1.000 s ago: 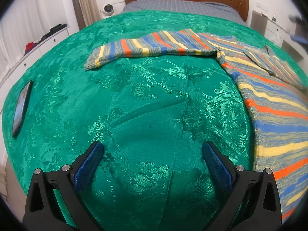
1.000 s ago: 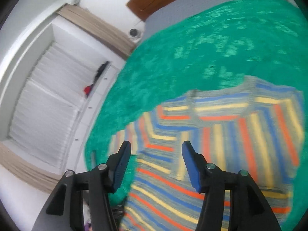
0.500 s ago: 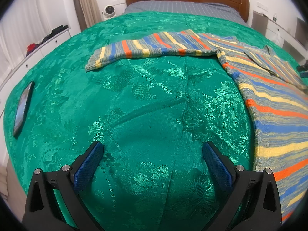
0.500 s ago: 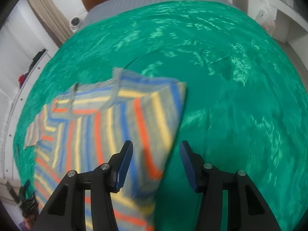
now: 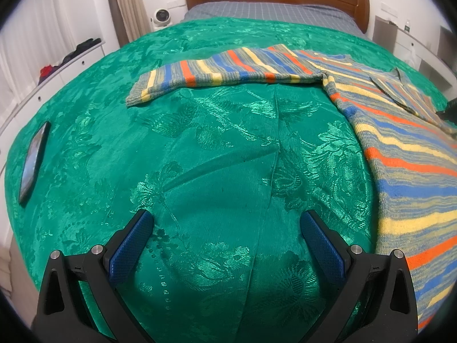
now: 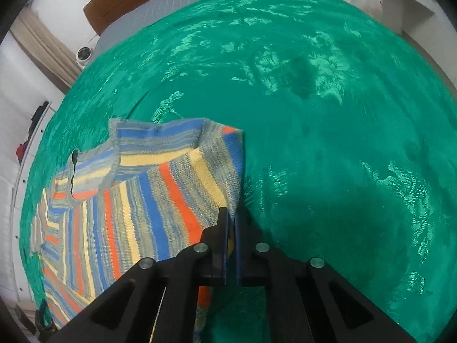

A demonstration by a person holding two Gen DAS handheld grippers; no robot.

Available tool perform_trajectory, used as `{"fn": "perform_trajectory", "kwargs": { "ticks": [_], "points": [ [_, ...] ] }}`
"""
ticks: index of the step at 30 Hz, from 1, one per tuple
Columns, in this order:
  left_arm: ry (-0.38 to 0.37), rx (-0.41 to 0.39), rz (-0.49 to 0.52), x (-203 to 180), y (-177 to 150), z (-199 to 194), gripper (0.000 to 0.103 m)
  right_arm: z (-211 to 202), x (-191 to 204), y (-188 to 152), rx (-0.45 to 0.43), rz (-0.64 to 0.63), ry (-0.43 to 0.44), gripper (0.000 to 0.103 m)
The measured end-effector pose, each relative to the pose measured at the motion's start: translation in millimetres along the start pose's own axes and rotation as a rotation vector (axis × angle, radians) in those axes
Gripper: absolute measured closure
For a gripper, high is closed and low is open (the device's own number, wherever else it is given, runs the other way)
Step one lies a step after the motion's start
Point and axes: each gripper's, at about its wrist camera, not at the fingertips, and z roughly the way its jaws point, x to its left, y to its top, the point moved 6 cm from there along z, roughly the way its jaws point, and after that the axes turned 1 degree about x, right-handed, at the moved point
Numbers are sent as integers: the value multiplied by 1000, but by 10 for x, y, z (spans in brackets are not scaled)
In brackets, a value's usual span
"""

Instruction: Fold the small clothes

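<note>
- The phone (image 5: 33, 160) lies flat on the cover (image 5: 200, 148), far left of the sweater (image 5: 400, 148), a thin dark slab with a glossy face.
- The left tool (image 5: 227, 230) hovers over bare cover with its blue ribbed pads spread wide, holding nothing. The sweater lies to its right and ahead of it.
- The cover is shiny green brocade with a woven flower pattern and a few long creases; it looks slick, so knit may slide on it.
- One sleeve (image 5: 222, 70) runs leftward from the sweater body across the cover, long axis crosswise to the left tool, cuff at the far left end. It lies flat and unfolded.
- The sweater is a soft, loose knit in grey, blue, yellow and orange stripes, body spread flat on the bed, neckline (image 6: 94, 168) away from the right tool.
- The right tool (image 6: 230, 218) is pressed together on the sweater's right edge, pinching a corner of knit at its tips. The cloth fans out leftward and ahead from that pinch.
- The key relation: the pinched edge sits on the sweater's right side, and the body's middle lies to the left of it, so the fold probably carries this edge leftward over the body.
- The right tool is the nearer one for that; the left tool is nearer the outstretched sleeve.
</note>
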Motion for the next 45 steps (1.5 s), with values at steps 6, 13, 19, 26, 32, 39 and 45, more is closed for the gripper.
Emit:
{"fn": "perform_trajectory", "kwargs": {
  "ticks": [6,13,19,26,32,39,45],
  "points": [
    [0,0,0,3,1,0,0,-464,197,-14,-54,-86,22,90],
    [0,0,1,2,0,1,0,-423,400,-638,113,-188,194,90],
    [2,-1,1,4,9,5,0,-699,78,-821,19,-129,120,87],
    [1,-2,1,2,8,3,0,-742,296,-1487,108,-247,150,66],
    [0,-7,2,-3,0,-3,0,-1174,4,-1843,-30,-203,93,57],
    [1,-14,1,-8,-4,-12,0,-1810,-376,-2364,-308,-187,-61,28],
    [-5,-28,2,-12,-46,-45,0,-1725,-478,-2538,-375,-74,-85,28]
  ]
}}
